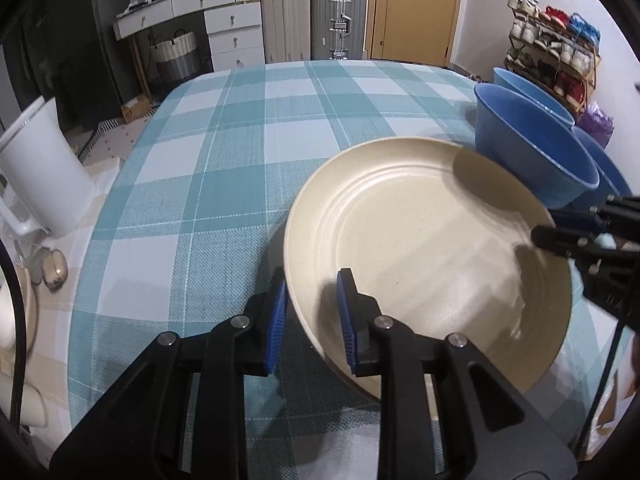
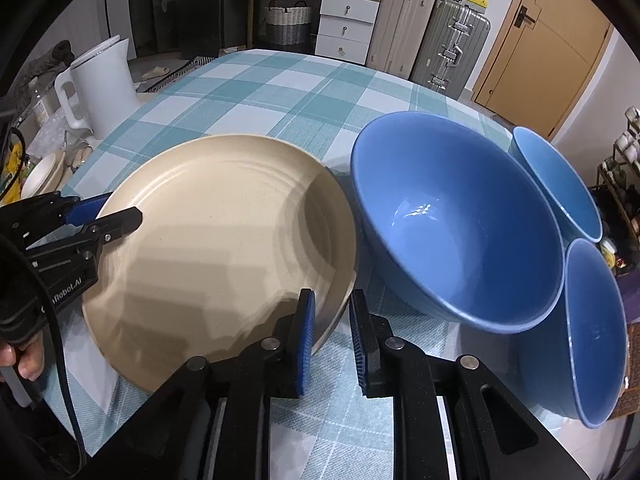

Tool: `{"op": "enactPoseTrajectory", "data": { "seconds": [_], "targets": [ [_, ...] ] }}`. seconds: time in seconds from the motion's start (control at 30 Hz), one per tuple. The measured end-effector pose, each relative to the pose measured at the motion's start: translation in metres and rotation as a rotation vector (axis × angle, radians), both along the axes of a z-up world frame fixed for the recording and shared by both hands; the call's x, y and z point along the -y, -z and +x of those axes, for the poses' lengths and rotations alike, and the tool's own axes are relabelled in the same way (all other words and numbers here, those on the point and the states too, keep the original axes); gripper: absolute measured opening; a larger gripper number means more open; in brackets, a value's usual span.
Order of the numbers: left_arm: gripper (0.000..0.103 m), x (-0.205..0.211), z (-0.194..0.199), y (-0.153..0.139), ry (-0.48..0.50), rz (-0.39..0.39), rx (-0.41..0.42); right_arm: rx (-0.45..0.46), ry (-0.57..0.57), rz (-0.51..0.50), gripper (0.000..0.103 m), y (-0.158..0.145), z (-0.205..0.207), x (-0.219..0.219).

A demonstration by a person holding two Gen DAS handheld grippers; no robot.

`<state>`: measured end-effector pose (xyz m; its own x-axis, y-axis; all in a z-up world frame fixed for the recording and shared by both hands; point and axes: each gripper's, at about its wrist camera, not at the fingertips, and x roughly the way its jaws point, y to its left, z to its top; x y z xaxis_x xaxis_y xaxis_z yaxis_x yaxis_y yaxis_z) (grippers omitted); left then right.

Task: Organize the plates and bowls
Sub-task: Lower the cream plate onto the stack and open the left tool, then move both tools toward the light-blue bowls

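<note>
A cream plate [image 1: 424,248] [image 2: 208,240] rests on the teal checked tablecloth [image 1: 240,160]. My left gripper [image 1: 312,276] [image 2: 120,210] straddles the plate's left rim, one blue pad outside and one inside. It is open only narrowly, and a slim gap shows beside the rim. My right gripper [image 2: 330,300] [image 1: 548,226] straddles the opposite rim the same way, narrowly open. A large blue bowl [image 2: 460,232] [image 1: 532,152] stands right of the plate. Two more blue bowls [image 2: 560,184] [image 2: 596,332] lean against it.
A white kettle [image 1: 40,168] [image 2: 104,84] stands past the table's left edge, with pale dishes [image 2: 40,176] beside it. Suitcases [image 1: 336,16], white drawers [image 1: 236,36] and a door lie beyond the far edge. A shoe rack [image 1: 552,52] is at the right. A hand [image 2: 24,360] grips the left tool.
</note>
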<state>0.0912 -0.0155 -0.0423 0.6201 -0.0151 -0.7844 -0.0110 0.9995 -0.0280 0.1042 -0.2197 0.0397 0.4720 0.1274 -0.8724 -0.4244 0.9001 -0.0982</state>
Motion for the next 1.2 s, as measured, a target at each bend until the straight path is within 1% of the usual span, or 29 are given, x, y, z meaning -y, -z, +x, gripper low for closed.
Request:
{"op": "enactPoseTrajectory", "data": {
  "seconds": [0.07, 0.17, 0.23, 0.3, 0.33, 0.37, 0.4, 0.43, 0.47, 0.5, 0.57, 0.6, 0.63, 0.67, 0.7, 0.77, 0.8, 0.93, 1.07, 1.2],
  "targets": [
    [0.023, -0.003, 0.000, -0.001, 0.007, -0.027, -0.008, -0.014, 0.001, 0.015, 0.019, 0.002, 0.001, 0.002],
    [0.031, -0.006, 0.000, -0.002, 0.020, -0.058, -0.022, -0.023, -0.003, 0.048, 0.022, 0.000, 0.001, 0.006],
    [0.047, -0.009, -0.002, -0.007, 0.031, -0.102, -0.025, -0.021, -0.011, 0.081, 0.031, -0.006, 0.000, 0.008],
    [0.056, -0.011, -0.005, -0.013, 0.039, -0.127, -0.015, -0.012, -0.013, 0.128, 0.053, -0.014, -0.002, 0.011],
    [0.060, -0.011, -0.006, -0.017, 0.043, -0.133, -0.007, -0.008, -0.014, 0.152, 0.058, -0.018, -0.004, 0.013],
    [0.061, -0.011, -0.008, -0.021, 0.046, -0.137, 0.000, -0.006, -0.016, 0.177, 0.067, -0.021, -0.005, 0.014],
    [0.066, -0.012, -0.011, -0.026, 0.047, -0.139, 0.008, -0.005, -0.019, 0.205, 0.075, -0.025, -0.006, 0.017],
    [0.075, -0.012, -0.013, -0.030, 0.047, -0.141, 0.016, -0.010, -0.024, 0.223, 0.078, -0.027, -0.007, 0.017],
    [0.080, -0.012, -0.015, -0.034, 0.045, -0.145, 0.025, -0.018, -0.033, 0.242, 0.083, -0.029, -0.008, 0.018],
    [0.084, -0.012, -0.017, -0.038, 0.043, -0.151, 0.037, -0.021, -0.046, 0.257, 0.085, -0.031, -0.010, 0.019],
    [0.085, -0.010, -0.019, -0.047, 0.042, -0.159, 0.047, -0.017, -0.055, 0.253, 0.085, -0.035, -0.013, 0.019],
    [0.088, -0.008, -0.019, -0.050, 0.043, -0.157, 0.048, -0.013, -0.061, 0.255, 0.085, -0.038, -0.016, 0.021],
    [0.094, -0.006, -0.020, -0.054, 0.042, -0.149, 0.055, -0.011, -0.064, 0.260, 0.086, -0.040, -0.017, 0.023],
    [0.100, -0.004, -0.021, -0.059, 0.040, -0.138, 0.066, -0.008, -0.066, 0.268, 0.089, -0.042, -0.019, 0.026],
    [0.102, -0.002, -0.022, -0.063, 0.040, -0.131, 0.076, -0.003, -0.070, 0.282, 0.092, -0.045, -0.020, 0.030],
    [0.102, 0.004, -0.022, -0.072, 0.051, -0.127, 0.088, 0.018, -0.060, 0.296, 0.097, -0.051, -0.022, 0.039],
    [0.102, 0.007, -0.022, -0.077, 0.058, -0.131, 0.092, 0.028, -0.050, 0.295, 0.098, -0.055, -0.023, 0.044],
    [0.102, 0.019, -0.018, -0.093, 0.081, -0.140, 0.104, 0.064, -0.013, 0.306, 0.099, -0.070, -0.025, 0.068],
    [0.102, 0.031, -0.011, -0.108, 0.113, -0.175, 0.125, 0.116, 0.034, 0.310, 0.100, -0.090, -0.028, 0.095],
    [0.102, 0.049, 0.001, -0.122, 0.120, -0.166, 0.151, 0.159, 0.080, 0.324, 0.101, -0.109, -0.028, 0.124]
  ]
}}
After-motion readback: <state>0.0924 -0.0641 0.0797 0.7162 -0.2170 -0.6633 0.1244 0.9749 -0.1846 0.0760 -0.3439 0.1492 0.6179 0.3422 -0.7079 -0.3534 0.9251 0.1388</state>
